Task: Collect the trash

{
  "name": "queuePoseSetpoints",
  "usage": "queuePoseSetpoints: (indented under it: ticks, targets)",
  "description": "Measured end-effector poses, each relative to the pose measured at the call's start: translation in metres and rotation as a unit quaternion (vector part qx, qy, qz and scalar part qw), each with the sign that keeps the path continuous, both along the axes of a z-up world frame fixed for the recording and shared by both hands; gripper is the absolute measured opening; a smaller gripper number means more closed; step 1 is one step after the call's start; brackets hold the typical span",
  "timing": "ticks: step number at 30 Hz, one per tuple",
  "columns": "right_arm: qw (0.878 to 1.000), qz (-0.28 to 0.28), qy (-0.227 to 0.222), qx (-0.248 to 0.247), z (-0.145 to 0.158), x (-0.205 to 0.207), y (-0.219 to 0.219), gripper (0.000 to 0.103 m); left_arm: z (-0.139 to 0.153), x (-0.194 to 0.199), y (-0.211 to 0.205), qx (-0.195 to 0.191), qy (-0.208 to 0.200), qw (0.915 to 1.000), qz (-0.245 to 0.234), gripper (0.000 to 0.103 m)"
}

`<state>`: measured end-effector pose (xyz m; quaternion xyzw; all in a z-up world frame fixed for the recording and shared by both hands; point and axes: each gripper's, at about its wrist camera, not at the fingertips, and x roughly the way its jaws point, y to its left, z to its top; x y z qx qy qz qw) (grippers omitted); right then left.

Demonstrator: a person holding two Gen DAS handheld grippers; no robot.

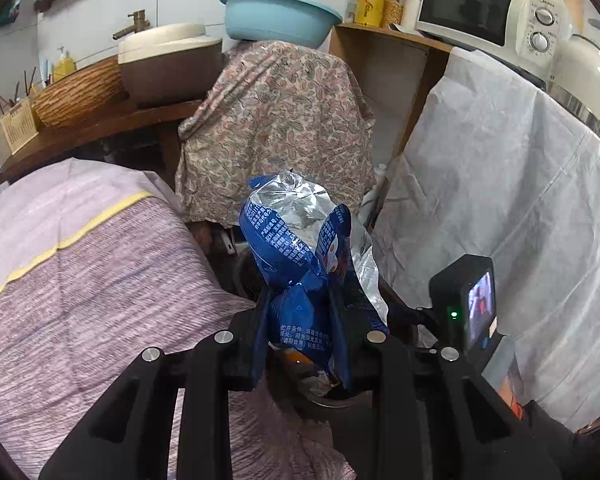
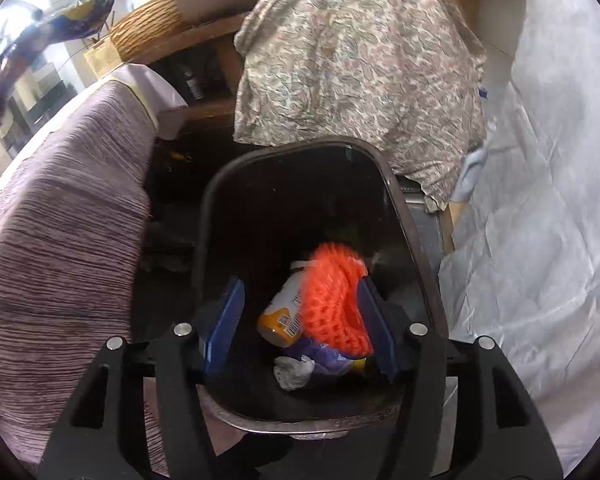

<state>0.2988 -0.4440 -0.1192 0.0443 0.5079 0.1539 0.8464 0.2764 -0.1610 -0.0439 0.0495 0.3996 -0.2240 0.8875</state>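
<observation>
My left gripper [image 1: 300,312] is shut on a crumpled blue and silver snack bag [image 1: 300,248], held upright above the dark bin. The bag also shows at the upper left of the right wrist view [image 2: 40,20]. My right gripper [image 2: 300,312] is open over the black trash bin [image 2: 412,220]. An orange foam net [image 2: 336,300] lies between its fingers against the right pad; whether it is falling or resting is unclear. In the bin lie a yellow-labelled bottle [image 2: 284,308], a purple wrapper [image 2: 324,360] and a crumpled white tissue [image 2: 294,372].
A purple-covered piece of furniture [image 1: 80,272] stands on the left, a paisley-draped object [image 1: 276,120] behind the bin, and a white sheet [image 1: 500,200] on the right. The other gripper's camera [image 1: 464,300] is close on the right. A microwave [image 1: 488,12] and basin [image 1: 276,12] stand behind.
</observation>
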Motion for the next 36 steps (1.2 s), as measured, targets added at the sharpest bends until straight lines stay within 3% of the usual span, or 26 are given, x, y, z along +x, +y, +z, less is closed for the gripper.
queuePoseSetpoints:
  ticks: [12,20,23,25,26,36]
  targets:
    - [0.999,-0.03,-0.009,-0.008,0.008,-0.026,-0.027,0.067,-0.028,0.007,-0.034,0.021,0.033,0.999,-0.021,0.028]
    - [0.997,-0.066,-0.023,-0.028,0.024,-0.052,-0.061,0.072,-0.054,0.023,-0.062,0.027,0.079,0.9957,-0.04,0.029]
    - [0.997,-0.071,-0.028,-0.031,0.028,-0.062,-0.068,0.074,-0.063,0.028,-0.072,0.04,0.08,0.9952,-0.04,0.039]
    - [0.996,-0.075,-0.031,-0.027,0.032,-0.068,-0.073,0.077,-0.067,0.029,-0.075,0.047,0.075,0.9953,-0.038,0.064]
    - [0.996,-0.078,-0.033,-0.025,0.034,-0.072,-0.076,0.077,-0.067,0.029,-0.076,0.05,0.07,0.9957,-0.034,0.069]
    - [0.995,-0.09,-0.041,-0.017,0.043,-0.092,-0.091,0.078,-0.039,0.011,-0.066,0.033,0.032,0.9984,-0.033,0.076]
